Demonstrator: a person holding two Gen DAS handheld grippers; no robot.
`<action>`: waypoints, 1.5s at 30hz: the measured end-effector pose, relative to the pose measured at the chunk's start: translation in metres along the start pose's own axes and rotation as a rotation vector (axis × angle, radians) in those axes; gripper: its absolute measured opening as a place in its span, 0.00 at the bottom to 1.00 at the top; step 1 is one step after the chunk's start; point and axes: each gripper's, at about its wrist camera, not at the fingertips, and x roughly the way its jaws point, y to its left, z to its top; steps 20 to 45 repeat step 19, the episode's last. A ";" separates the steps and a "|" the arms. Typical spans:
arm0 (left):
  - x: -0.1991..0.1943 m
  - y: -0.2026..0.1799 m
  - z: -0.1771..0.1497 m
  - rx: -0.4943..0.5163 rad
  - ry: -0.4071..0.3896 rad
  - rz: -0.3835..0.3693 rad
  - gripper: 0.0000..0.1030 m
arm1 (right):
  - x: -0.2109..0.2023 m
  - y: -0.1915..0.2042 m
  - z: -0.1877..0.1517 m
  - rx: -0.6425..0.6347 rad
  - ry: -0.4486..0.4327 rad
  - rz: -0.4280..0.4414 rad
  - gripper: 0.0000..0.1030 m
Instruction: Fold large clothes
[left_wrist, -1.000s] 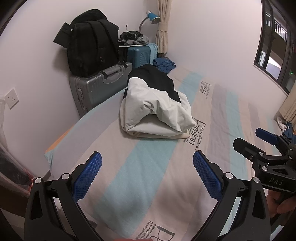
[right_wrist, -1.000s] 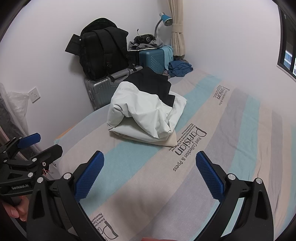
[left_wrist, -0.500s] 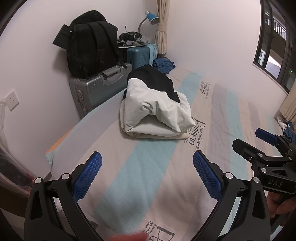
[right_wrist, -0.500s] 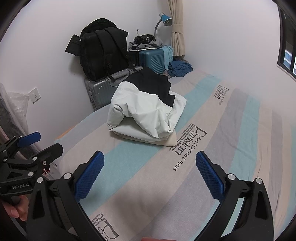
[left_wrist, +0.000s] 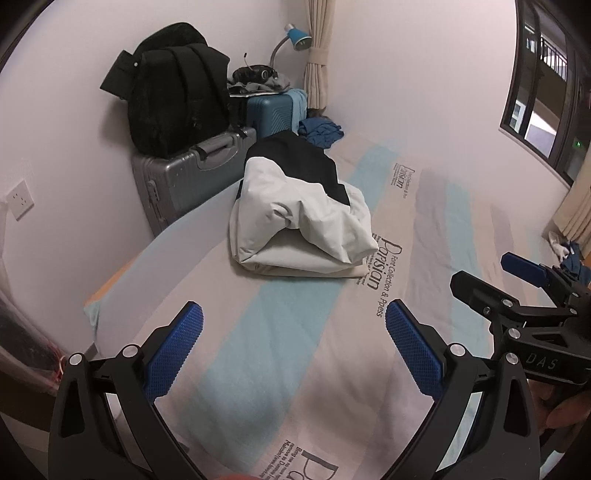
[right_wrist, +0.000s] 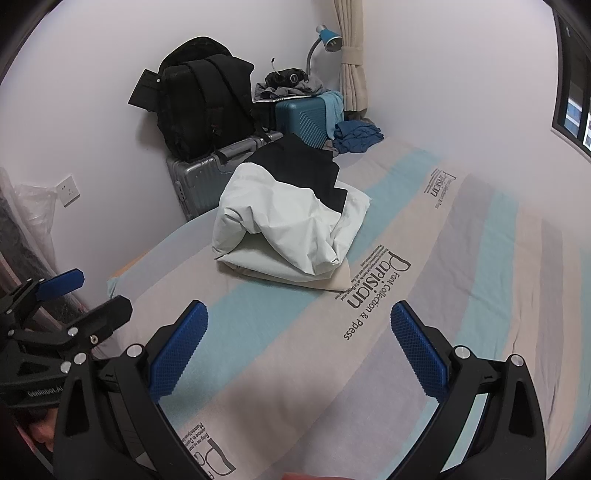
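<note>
A white and black jacket (left_wrist: 295, 218) (right_wrist: 284, 221) lies folded in a bundle on the striped bed sheet (left_wrist: 280, 354) (right_wrist: 424, 295), on top of a beige folded layer. My left gripper (left_wrist: 293, 350) hovers open over the near part of the bed, well short of the bundle, nothing between its blue pads. My right gripper (right_wrist: 299, 350) is open too, likewise short of the bundle. In the left wrist view the right gripper (left_wrist: 517, 288) shows at the right edge. In the right wrist view the left gripper (right_wrist: 70, 302) shows at the left edge.
A silver suitcase (left_wrist: 184, 177) with a black backpack (left_wrist: 173, 99) on it stands against the wall past the bed's left side. A teal suitcase (left_wrist: 273, 110), a blue lamp (left_wrist: 295, 37) and crumpled blue clothes (left_wrist: 319, 131) fill the far corner. A window (left_wrist: 546, 92) is at right.
</note>
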 end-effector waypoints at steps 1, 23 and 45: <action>-0.001 -0.001 -0.001 -0.005 -0.002 -0.003 0.94 | 0.000 0.000 0.000 0.001 -0.001 0.000 0.93; -0.002 0.005 0.002 -0.002 0.017 -0.008 0.94 | -0.001 -0.003 0.000 0.005 -0.005 -0.005 0.93; -0.002 0.005 0.002 -0.002 0.017 -0.008 0.94 | -0.001 -0.003 0.000 0.005 -0.005 -0.005 0.93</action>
